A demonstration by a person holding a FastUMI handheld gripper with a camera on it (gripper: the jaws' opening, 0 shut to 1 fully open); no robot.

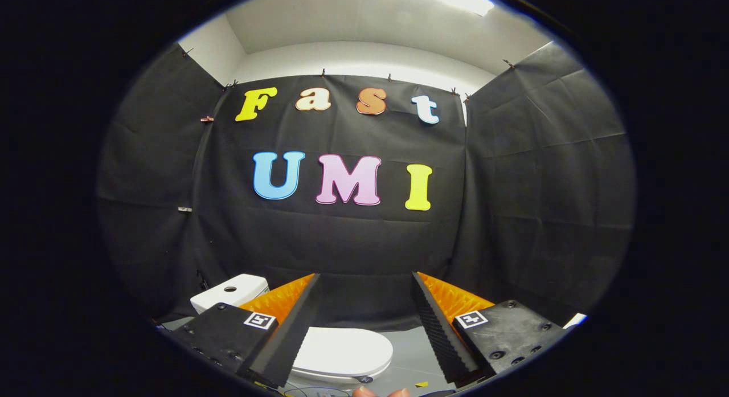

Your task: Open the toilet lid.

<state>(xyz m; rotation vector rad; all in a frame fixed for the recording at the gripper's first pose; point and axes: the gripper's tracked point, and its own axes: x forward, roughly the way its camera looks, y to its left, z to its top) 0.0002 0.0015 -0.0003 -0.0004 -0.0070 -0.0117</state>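
Note:
A white toilet stands low ahead, its lid point(344, 351) lying flat and closed on the bowl. Its white tank point(230, 291) rises behind the left finger, against the black cloth wall. My gripper point(364, 283) is held above the toilet with its fingers spread wide and nothing between them. The lid shows in the gap between the fingers, below and apart from them. The left finger point(290, 328) hides the lid's left side.
Black cloth walls close the booth on three sides. Grey floor point(413, 357) lies to the right of the toilet, with a small yellow mark point(421, 384) on it. Fingertips of a person's hand point(379, 392) show at the very bottom.

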